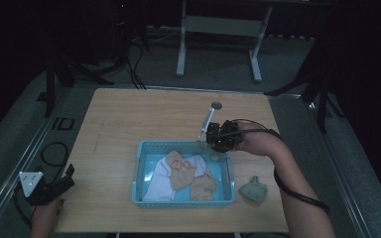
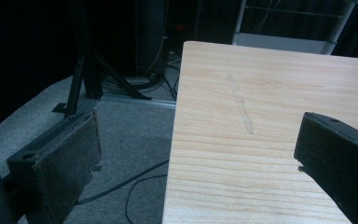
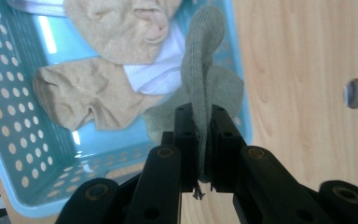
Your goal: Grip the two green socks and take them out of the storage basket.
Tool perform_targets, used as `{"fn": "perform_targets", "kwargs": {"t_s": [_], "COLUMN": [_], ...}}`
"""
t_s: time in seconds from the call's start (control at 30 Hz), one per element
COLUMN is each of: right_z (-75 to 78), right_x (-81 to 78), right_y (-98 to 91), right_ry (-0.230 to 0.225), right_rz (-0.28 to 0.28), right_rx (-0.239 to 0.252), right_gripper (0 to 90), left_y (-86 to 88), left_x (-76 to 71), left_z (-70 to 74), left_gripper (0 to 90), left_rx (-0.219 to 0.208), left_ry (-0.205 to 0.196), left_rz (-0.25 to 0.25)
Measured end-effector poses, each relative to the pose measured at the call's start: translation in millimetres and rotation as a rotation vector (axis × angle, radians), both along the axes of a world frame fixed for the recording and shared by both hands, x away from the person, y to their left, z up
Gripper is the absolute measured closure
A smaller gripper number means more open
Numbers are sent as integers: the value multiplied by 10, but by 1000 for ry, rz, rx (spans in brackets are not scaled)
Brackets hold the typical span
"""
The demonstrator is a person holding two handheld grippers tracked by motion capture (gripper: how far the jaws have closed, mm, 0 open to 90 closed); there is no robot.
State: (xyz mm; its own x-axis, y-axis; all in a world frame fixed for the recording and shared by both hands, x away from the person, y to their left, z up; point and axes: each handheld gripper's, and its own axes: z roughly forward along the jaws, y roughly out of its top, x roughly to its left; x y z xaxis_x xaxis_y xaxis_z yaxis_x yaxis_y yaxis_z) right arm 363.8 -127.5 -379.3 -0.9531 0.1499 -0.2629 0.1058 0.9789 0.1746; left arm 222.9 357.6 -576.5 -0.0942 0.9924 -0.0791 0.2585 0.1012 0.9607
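Over the basket's (image 1: 144, 171) far right corner, the right gripper (image 3: 199, 126) pinches a grey-green sock (image 3: 200, 84); lift it clear before swinging aside. Left gripper (image 1: 64, 179) rests spread on the desk (image 1: 129, 119).

Grey-green sock (image 3: 204, 70), perforated light-blue basket (image 3: 9, 116), tan socks (image 3: 84, 100), white cloth (image 3: 156, 77), pale wood-grain table (image 3: 303, 56)

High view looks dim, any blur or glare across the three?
High view: underexposed, black surround, soft detail on the blue basket. Left gripper view: dark floor, table evenly lit, near jaws soft. Right gripper view: brightest; grey-green sock sharp, no glare.
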Motion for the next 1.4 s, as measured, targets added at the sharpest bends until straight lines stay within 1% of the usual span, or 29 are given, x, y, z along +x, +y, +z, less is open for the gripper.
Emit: {"fn": "perform_targets", "kwargs": {"t_s": [0.03,0.07,0.13,0.27,0.3,0.43,0.47,0.5,0.57,0.6,0.63,0.67,0.7,0.73,0.77,0.83,0.87,0.9,0.93,0.97,1.0,1.03,1.07,1.17,1.2,1.23,1.27,1.3,1.4], "right_z": [64,64,139,190,214,239,239,231,216,216,194,194,165,165,118,63,63,8,8,-48,-48,-97,-126,-175,-175,-209,-209,-245,-287], "right_x": [2,2,8,38,56,81,81,97,113,113,128,128,143,143,151,161,161,180,180,201,201,215,226,249,249,262,262,272,279], "right_y": [-40,-40,-104,-176,-231,-359,-359,-433,-512,-512,-595,-595,-677,-677,-752,-821,-821,-892,-892,-964,-964,-1021,-1058,-1145,-1145,-1195,-1195,-1231,-1257], "right_ry": [-12,-12,-24,-28,-27,-34,-34,-35,-33,-33,-31,-31,-25,-25,-22,-14,-14,-13,-13,0,0,17,20,32,32,39,39,44,52], "right_rz": [-11,-11,-23,-41,-52,-82,-82,-101,-123,-123,-143,-143,-163,-163,-179,-194,-194,-213,-213,-221,-221,-231,-241,-265,-265,-278,-278,-294,-297], "right_rx": [15,15,27,32,40,50,50,53,57,57,55,55,59,59,57,51,51,56,56,55,55,52,41,40,40,38,38,39,42], "right_gripper": [834,834,834,834,834,834,834,834,834,834,833,833,834,834,834,833,833,833,833,833,833,833,833,833,833,833,833,833,833], "left_y": [-1,-1,-2,-2,-1,-1,-1,-1,-1,-1,-3,-3,-3,-3,-3,-4,-4,-3,-3,-3,-3,-3,-3,-4,-4,-4,-4,-4,-5], "left_x": [1,1,2,3,1,2,2,2,2,2,2,2,2,2,3,4,4,4,4,5,5,7,7,8,8,9,9,9,8], "left_z": [0,0,0,0,0,0,0,0,1,1,0,0,0,0,0,0,0,1,1,1,1,1,1,1,1,1,1,1,1], "left_gripper": [7,7,7,7,7,7,7,7,7,7,7,7,7,7,7,7,7,7,7,7,7,7,7,7,7,7,7,7,7], "left_rx": [0,0,-1,-1,-1,0,0,0,0,0,1,1,1,1,2,3,3,4,4,4,4,4,4,2,2,2,2,2,2], "left_ry": [1,1,0,-1,-1,1,1,1,2,2,1,1,1,1,3,3,3,4,4,5,5,7,7,5,5,6,6,6,5], "left_rz": [0,0,1,1,1,-1,-1,-2,-1,-1,-1,-1,0,0,0,1,1,1,1,0,0,0,0,2,2,3,3,3,3]}}
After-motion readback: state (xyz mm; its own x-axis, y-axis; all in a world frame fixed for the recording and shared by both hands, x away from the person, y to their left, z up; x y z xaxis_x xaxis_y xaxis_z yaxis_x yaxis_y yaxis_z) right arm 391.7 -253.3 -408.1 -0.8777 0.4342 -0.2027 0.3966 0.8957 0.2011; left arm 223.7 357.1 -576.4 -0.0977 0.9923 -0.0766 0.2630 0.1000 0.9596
